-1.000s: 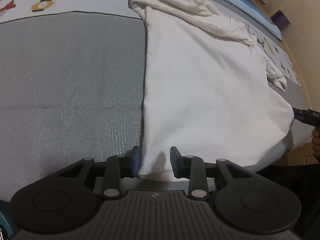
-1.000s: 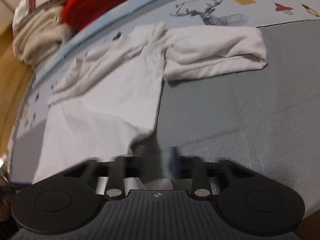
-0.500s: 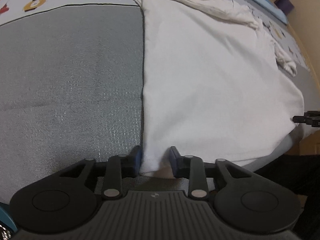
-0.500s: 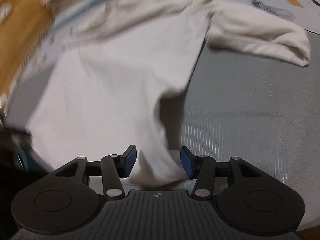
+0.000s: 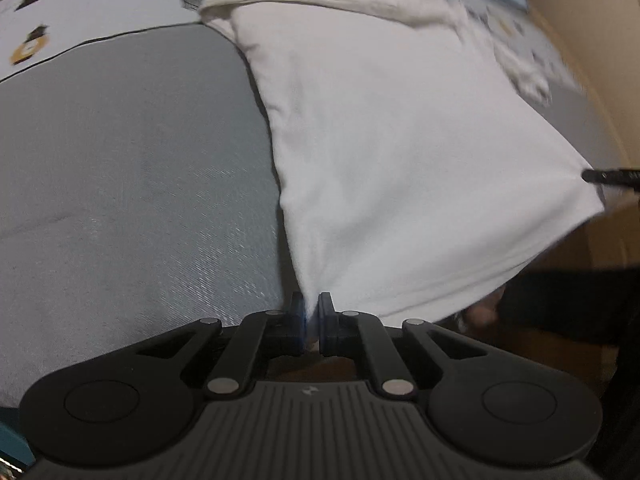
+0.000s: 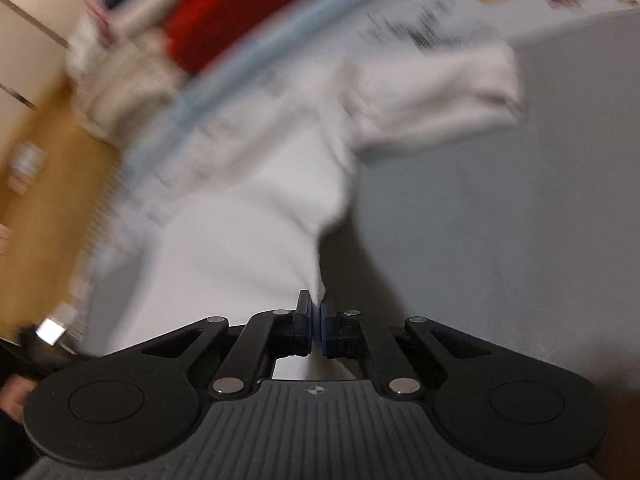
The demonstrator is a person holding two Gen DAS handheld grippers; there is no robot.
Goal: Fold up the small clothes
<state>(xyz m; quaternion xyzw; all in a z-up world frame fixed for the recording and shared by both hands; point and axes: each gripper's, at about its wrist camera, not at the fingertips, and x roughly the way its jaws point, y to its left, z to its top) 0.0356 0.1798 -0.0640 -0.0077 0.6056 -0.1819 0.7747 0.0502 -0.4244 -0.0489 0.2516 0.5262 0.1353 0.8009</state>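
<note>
Both grippers – left gripper point(image 5: 311, 307), right gripper point(image 6: 316, 307) – pinch the white shirt point(image 5: 400, 152) hem corners; they should lift evenly, carrying the hem toward twelve o'clock – keeping it taut

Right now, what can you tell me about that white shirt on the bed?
The white shirt is plain, soft knit cloth, lying mostly flat on a grey bedcover. Its sleeves are bunched at the far end. The left gripper is shut on one near hem corner and the right gripper on the other; both sets of jaws have just been closing, pulling the hem taut and slightly off the bed.
</note>
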